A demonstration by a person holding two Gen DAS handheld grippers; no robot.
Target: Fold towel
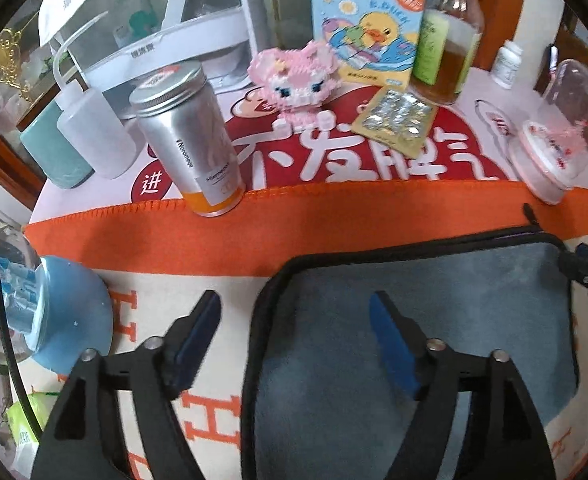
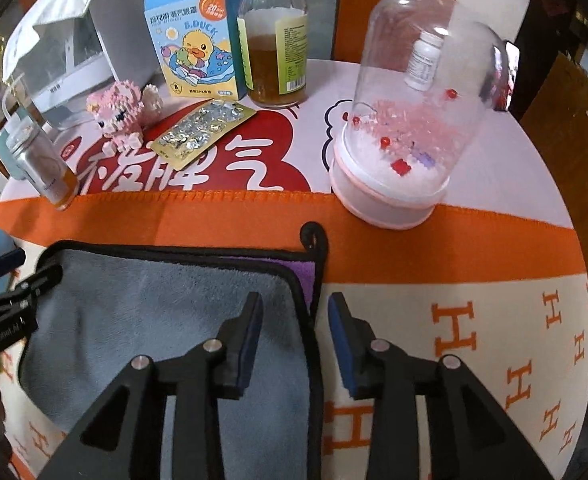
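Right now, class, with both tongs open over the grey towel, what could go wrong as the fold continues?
1. The towel lies on an orange-bordered cloth; the right tongs straddle the towel's edge and might pinch both layers.
2. The glass dome and silver can stand on that cloth's edge, so dragging it could topple them.
3. The left tongs may snag the black trim unevenly, skewing the fold.
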